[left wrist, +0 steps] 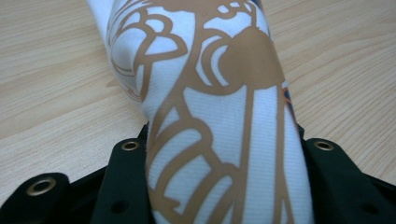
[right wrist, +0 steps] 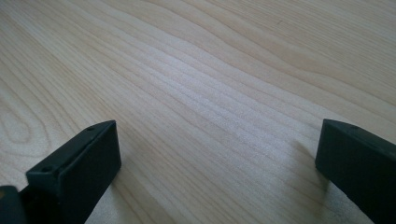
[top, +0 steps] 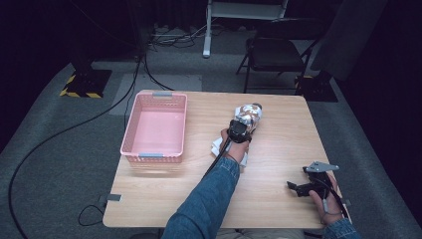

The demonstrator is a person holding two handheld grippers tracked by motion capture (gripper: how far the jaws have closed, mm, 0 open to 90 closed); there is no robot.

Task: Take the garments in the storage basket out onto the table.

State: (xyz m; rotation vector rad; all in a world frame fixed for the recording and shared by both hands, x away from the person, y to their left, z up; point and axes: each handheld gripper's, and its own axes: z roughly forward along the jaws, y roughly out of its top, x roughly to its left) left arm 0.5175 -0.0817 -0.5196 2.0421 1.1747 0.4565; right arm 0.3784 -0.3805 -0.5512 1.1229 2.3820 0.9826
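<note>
A white cloth [top: 250,114] with a brown printed pattern lies bunched on the wooden table [top: 278,164], right of centre toward the back. My left gripper [top: 239,130] is over its near end and is shut on it. In the left gripper view the patterned cloth [left wrist: 219,93] runs up between the two black jaws of the left gripper [left wrist: 224,142], which press on both its sides. More white fabric [top: 217,146] shows under the left hand. My right gripper [top: 297,189] rests at the table's front right, open; in the right gripper view the gripper [right wrist: 217,158] has bare wood between its jaws.
An empty pink plastic basket [top: 130,125] stands on the table's left side. A folding chair [top: 274,52] and a white frame's leg [top: 206,45] stand beyond the far edge. Cables cross the grey floor at the left.
</note>
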